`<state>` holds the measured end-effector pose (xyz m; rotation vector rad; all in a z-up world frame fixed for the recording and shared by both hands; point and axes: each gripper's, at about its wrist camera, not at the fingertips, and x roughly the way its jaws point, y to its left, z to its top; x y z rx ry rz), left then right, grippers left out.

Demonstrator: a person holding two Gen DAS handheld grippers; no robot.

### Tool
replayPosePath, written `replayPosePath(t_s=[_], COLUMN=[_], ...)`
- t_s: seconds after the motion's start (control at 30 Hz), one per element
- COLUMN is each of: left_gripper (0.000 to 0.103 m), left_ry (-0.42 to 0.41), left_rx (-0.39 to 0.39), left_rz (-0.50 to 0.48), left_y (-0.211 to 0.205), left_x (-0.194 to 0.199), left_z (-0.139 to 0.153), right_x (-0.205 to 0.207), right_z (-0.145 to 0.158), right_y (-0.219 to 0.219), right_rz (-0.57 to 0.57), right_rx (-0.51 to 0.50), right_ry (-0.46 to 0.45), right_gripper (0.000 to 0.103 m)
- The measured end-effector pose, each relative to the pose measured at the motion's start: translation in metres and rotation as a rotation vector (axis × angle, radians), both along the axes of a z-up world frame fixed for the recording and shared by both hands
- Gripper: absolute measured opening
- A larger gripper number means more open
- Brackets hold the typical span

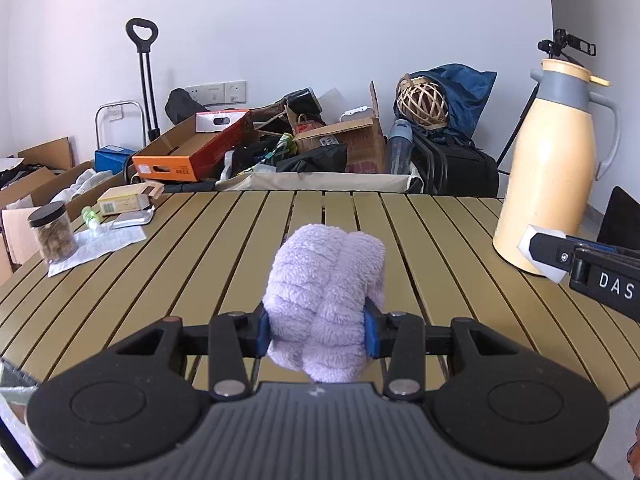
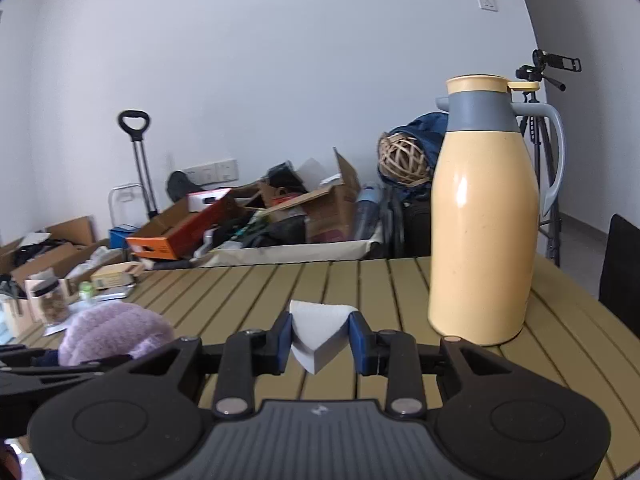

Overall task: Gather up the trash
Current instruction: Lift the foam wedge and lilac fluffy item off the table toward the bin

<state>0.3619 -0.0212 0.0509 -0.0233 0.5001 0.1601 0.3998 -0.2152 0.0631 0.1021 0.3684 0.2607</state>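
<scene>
The left gripper (image 1: 318, 334) is clamped on a bunched lilac fleecy cloth (image 1: 326, 300), its blue pads pressing into either side so the fabric bulges up and forward above the slatted olive table (image 1: 200, 248). The right gripper (image 2: 320, 340) is pinched on a folded white piece of paper (image 2: 318, 330), which sits between the blue pads with one corner hanging down, clear of the tabletop. The two grippers are side by side: from the right wrist view the cloth shows at the lower left, and from the left wrist view the white tip of the right gripper pokes in from the right edge, just in front of the yellow thermos jug (image 2: 486, 216). That jug stands upright on the table's right side. At the far left corner lie a printed paper sheet (image 1: 100, 246), a clear jar with a black lid (image 1: 52, 232), a small green-capped bottle (image 1: 90, 216) and a yellowish carton (image 1: 124, 202). Behind the table, cardboard boxes (image 1: 192, 148) and bags are heaped against the wall.
</scene>
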Motion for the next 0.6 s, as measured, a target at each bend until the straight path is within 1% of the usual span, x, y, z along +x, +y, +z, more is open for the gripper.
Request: replayPosePath(t_s=[0.17,0.33,0.6], left_gripper=[0.043,0.043,0.043], left_ry=[0.003,0.000,0.021], left_rx=[0.008,-0.002,-0.010], left_rz=[0.013,0.013,-0.007], left_y=[0.006,0.012,0.017], left_x=[-0.033,-0.067,-0.108], left_z=[-0.003,-0.009,-0.023], right_x=[-0.036,-0.067,-0.115], right_z=[-0.005,-0.012,-0.026], right_y=[0.008,0.010,0.015], right_rz=[0.022,0.031,0.053], right_rx=[-0.017,-0.030,-0.041], right_ry=[-0.010,-0.015,-0.016], right_gripper=[0.029,0.029,0.029])
